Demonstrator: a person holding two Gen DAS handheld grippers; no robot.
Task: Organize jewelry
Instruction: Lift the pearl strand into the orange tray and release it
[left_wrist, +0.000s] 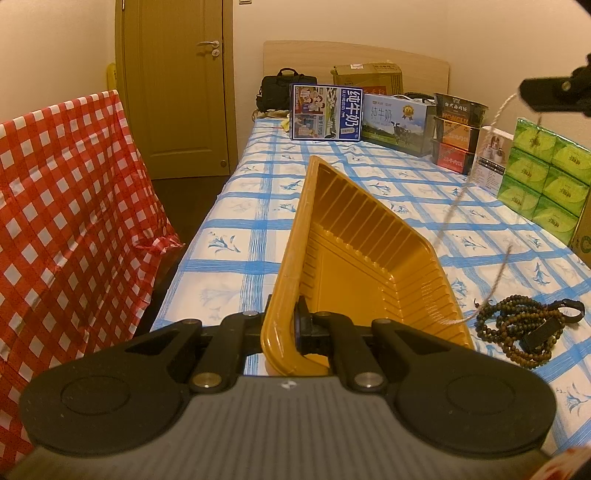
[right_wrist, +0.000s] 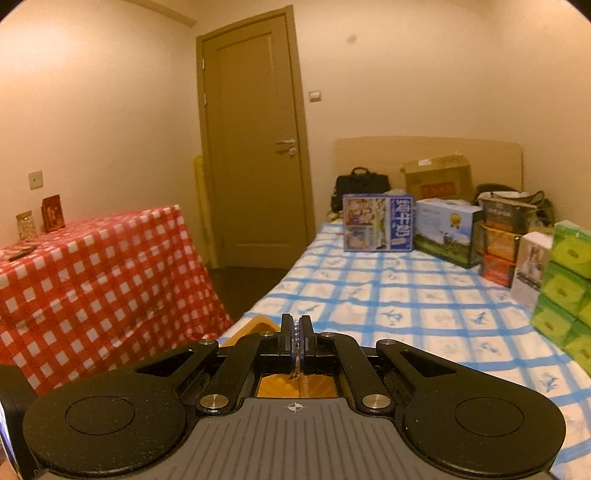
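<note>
On the bed's blue-checked white cloth (left_wrist: 258, 236), the left tool (left_wrist: 282, 325) pinches the near rim of a ribbed, mustard-yellow plastic tray (left_wrist: 354, 258), holding it tilted. Just right of the tray lies a heap of dark brown wooden bead strings (left_wrist: 517, 332) beside a black band (left_wrist: 565, 308). Up at the right edge, the right tool (right_wrist: 296, 341) is pressed together on a thin pale beaded chain (left_wrist: 458, 199) that dangles toward the tray.

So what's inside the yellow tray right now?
The yellow tray, clamped by the left gripper, shows only bare ribbed plastic. A light chain hangs beside it; the near corner is hidden.
</note>
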